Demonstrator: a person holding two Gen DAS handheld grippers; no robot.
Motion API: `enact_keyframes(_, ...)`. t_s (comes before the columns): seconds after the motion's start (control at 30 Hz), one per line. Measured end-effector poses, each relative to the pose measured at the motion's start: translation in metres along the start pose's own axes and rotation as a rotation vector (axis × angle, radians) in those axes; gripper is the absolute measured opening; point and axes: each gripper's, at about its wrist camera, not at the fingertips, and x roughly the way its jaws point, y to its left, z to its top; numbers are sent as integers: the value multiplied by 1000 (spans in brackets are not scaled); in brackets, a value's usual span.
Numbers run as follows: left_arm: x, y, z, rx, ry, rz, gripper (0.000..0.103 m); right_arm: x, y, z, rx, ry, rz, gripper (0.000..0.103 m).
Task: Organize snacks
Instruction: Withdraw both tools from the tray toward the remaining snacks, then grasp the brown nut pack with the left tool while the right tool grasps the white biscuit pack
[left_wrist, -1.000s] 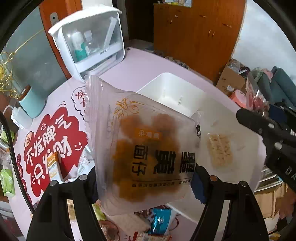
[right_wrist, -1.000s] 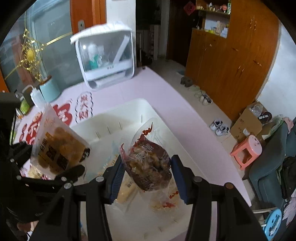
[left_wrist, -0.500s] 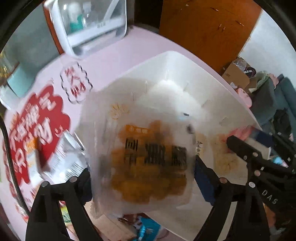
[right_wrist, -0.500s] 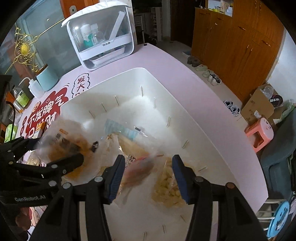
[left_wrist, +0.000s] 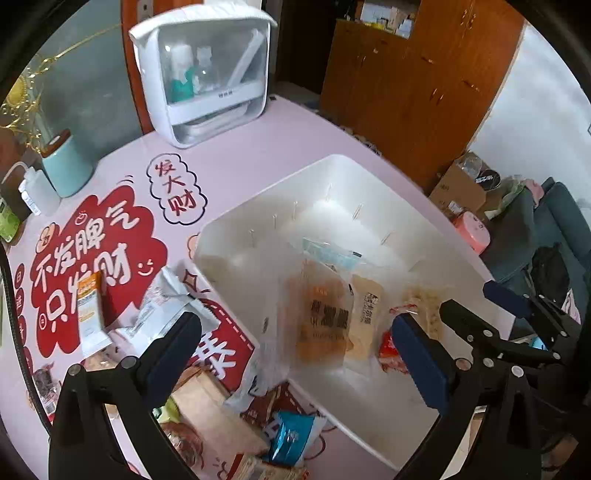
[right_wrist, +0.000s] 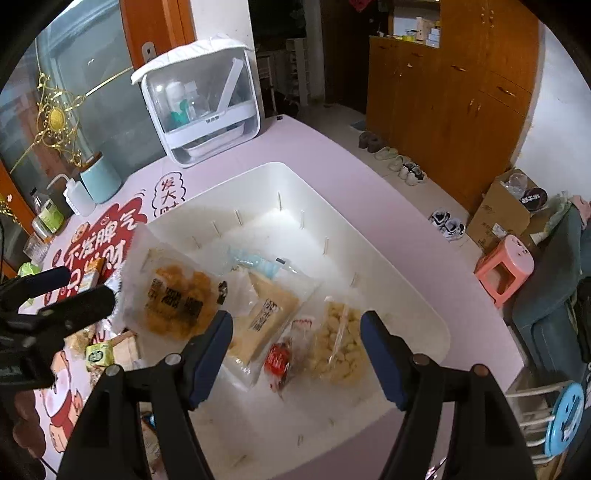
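Observation:
The clear bag of orange snacks (left_wrist: 325, 317) (right_wrist: 177, 299) leans on the left wall of the white bin (left_wrist: 280, 184) (right_wrist: 273, 166), free of my left gripper (left_wrist: 295, 354) (right_wrist: 62, 290). Its jaws are opening wide and touch nothing. The red snack bag (right_wrist: 280, 358) (left_wrist: 391, 347) lies on the bin floor beside a beige packet (right_wrist: 266, 314) and a bag of pale puffs (right_wrist: 340, 339). Above them hangs my right gripper (right_wrist: 297, 354) (left_wrist: 480, 306). Its jaws are opening, with nothing between the pads.
Loose snack packets (left_wrist: 88, 306) and a blue pack (left_wrist: 291, 435) lie on the pink table left of and in front of the bin. A white clear-front cabinet (left_wrist: 207, 74) and a teal canister (left_wrist: 66, 166) stand at the back. A pink stool (right_wrist: 506, 269) stands beyond the table's right edge.
Both grippers have opened and let their bags go. The orange bag has dropped against the bin's left wall, and the red bag has dropped onto the bin floor.

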Motion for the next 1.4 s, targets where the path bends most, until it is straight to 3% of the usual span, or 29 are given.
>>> enact_keyframes(0.33,-87,35,-34,11,-101,17,102,-54,26,-17,54,-105,-3,72)
enact_keyframes(0.8,-185,161,-93,-89,-200,128,102,-114,119,-41,-39,-225,54,72)
enact_keyframes(1.07,-191,201,-123,-119,-179,146,102,-112,150,-62,-94,-240,72,72)
enact_keyframes(1.4,-140,183,-145,-36,-66,81,102,-55,176,-107,-294,-60,73,72)
